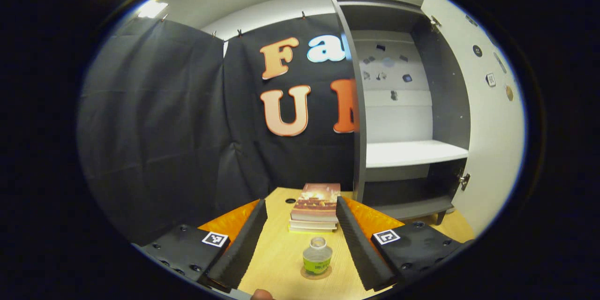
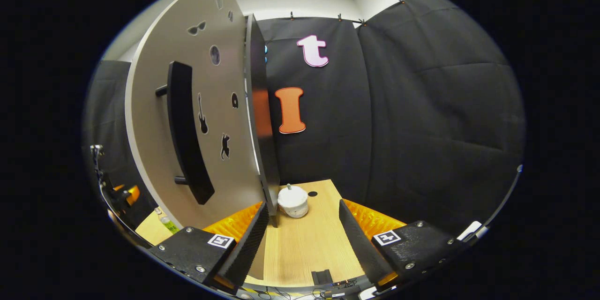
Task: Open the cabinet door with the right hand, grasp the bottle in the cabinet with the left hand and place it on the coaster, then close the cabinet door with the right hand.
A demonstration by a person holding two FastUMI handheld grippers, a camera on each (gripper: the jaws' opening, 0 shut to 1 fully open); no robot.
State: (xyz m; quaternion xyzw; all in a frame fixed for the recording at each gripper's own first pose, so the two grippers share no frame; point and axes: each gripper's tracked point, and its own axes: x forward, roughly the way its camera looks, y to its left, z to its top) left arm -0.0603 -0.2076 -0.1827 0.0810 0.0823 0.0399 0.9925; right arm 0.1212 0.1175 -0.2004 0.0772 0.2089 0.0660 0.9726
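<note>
On the light wooden tabletop (image 1: 281,253), in the left gripper view, a small clear bottle (image 1: 317,255) with a green label stands upright on a round brown coaster (image 1: 316,273), between the two fingers of the left gripper (image 1: 300,239) but touching neither; the jaws stand wide apart and grip nothing. Behind the bottle lies a stack of books (image 1: 315,208), and a dark cable hole (image 1: 290,200) pierces the tabletop to its left. To the right stands the grey cabinet (image 1: 356,103), its interior exposed, with a bare white shelf (image 1: 412,152) at mid-height and a white door (image 1: 492,117) swung fully open to the right, small stickers on its face. Black cloth (image 1: 154,122) hangs behind the table, under a pale ceiling. In the right gripper view, the right gripper (image 2: 302,239) hovers over the same tabletop just beside the open door's outer face, which carries a long black bar handle (image 2: 185,131) and dark stickers; its jaws are likewise spread wide and empty. A white lidded jar (image 2: 293,201) sits near the door's lower edge, and the bottle shows small at lower left.
</note>
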